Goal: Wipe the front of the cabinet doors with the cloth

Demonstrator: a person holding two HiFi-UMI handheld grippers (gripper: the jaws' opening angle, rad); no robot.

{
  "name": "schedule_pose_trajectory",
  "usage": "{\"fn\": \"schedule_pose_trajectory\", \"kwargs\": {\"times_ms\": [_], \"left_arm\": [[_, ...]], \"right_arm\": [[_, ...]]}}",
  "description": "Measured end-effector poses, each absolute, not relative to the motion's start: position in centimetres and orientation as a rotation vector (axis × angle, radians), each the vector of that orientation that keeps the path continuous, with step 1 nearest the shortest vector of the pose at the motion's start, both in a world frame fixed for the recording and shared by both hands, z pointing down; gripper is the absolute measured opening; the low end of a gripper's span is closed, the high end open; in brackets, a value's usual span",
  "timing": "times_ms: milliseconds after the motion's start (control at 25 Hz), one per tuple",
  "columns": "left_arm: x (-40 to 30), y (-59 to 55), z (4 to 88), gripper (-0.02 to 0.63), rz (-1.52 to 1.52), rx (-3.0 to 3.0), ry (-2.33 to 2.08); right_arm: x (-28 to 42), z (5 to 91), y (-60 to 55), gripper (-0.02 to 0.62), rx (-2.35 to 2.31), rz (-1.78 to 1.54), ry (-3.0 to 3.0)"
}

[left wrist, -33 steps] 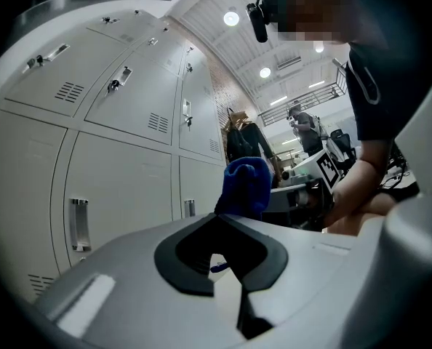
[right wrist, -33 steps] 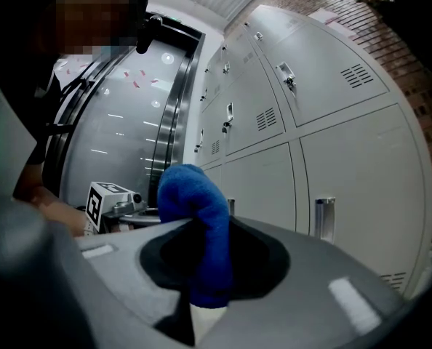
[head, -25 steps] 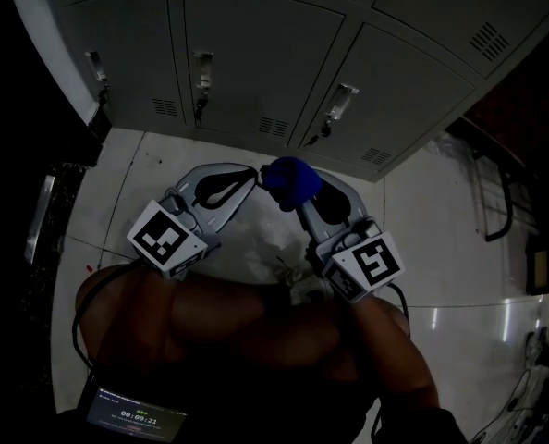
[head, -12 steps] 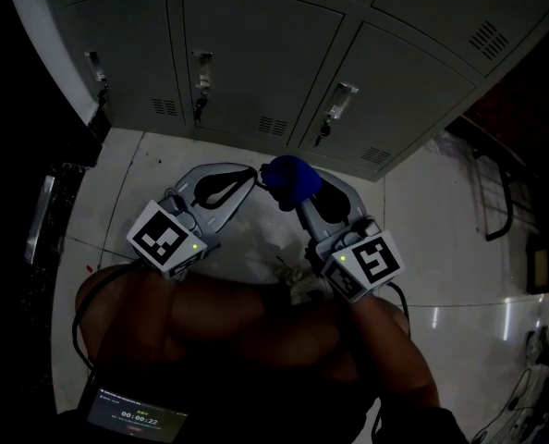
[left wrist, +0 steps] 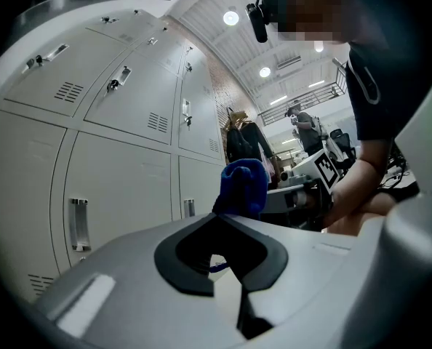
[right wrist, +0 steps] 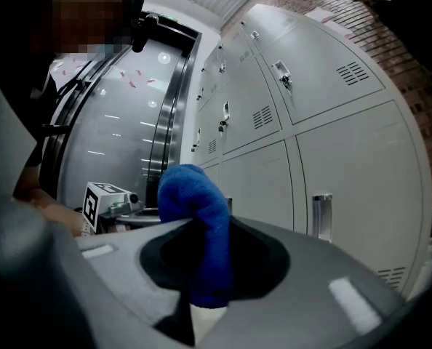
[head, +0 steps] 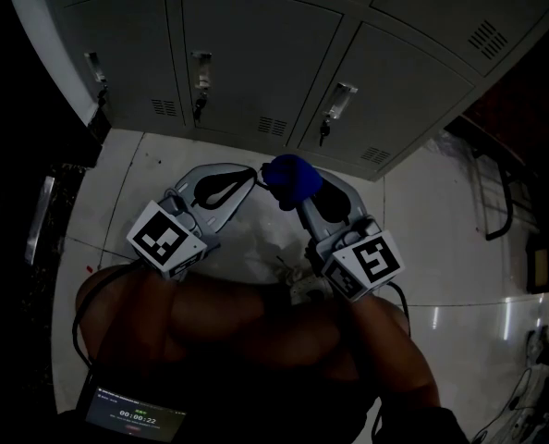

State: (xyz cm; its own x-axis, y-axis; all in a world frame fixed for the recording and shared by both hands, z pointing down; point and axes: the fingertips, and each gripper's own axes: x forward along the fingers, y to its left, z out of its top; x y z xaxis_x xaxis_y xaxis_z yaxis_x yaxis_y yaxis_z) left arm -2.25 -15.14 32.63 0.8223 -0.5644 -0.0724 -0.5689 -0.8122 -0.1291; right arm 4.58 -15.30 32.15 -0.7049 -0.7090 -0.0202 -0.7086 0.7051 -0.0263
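The pale tiled floor (head: 432, 220) (glossy, smudged in places) carries the grey cabinet (head: 256, 54).

Grey lockers (head: 256, 54) across top of head view, pale glossy tiled floor (head: 432, 229) below, ceiling lights (left wrist: 231, 18) in left gripper view, brick wall (right wrist: 420, 49) upper right of right gripper view.

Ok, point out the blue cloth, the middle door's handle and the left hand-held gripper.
blue cloth (head: 291, 179): head view, its bunched top.
middle door's handle (head: 201, 70): head view, the metal plate.
left hand-held gripper (head: 249, 176): head view, at its jaw tips.
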Motion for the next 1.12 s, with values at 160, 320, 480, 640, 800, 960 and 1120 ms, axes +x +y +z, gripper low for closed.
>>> {"fn": "schedule_pose_trajectory", "kwargs": {"times_ms": [160,320,480,640,800,960,1120], "left_arm": [[-2.06,-14.98,32.65,0.006,0.028,-2.881,0.896],[-2.19,-15.15,32.67,0.005,0.044,-2.866,0.895],[-2.16,-15.14,32.70,0.006,0.050,-2.859,0.890],[-2.19,-15.16,32.73,0.006,0.046,-2.862,0.895],[-2.18,-15.23,32.87,0.006,0.032,-2.868,0.900],[-2.24,-15.37,32.77,0.005,0.043,-2.862,0.900],[-2.23,-15.45,32.71,0.005,0.052,-2.868,0.902]], "right_arm": [[4.53,32.15,-15.31,0.075,-1.187,-0.022,2.878],[4.51,32.17,-15.32,0.077,-1.189,-0.025,2.876],[4.59,32.14,-15.34,0.075,-1.191,-0.018,2.871],[4.61,32.10,-15.37,0.075,-1.192,-0.023,2.868],[4.50,31.97,-15.37,0.075,-1.188,-0.015,2.875],[4.36,32.06,-15.29,0.075,-1.193,-0.005,2.889],[4.36,32.32,-15.38,0.075,-1.195,-0.020,2.889]]}}
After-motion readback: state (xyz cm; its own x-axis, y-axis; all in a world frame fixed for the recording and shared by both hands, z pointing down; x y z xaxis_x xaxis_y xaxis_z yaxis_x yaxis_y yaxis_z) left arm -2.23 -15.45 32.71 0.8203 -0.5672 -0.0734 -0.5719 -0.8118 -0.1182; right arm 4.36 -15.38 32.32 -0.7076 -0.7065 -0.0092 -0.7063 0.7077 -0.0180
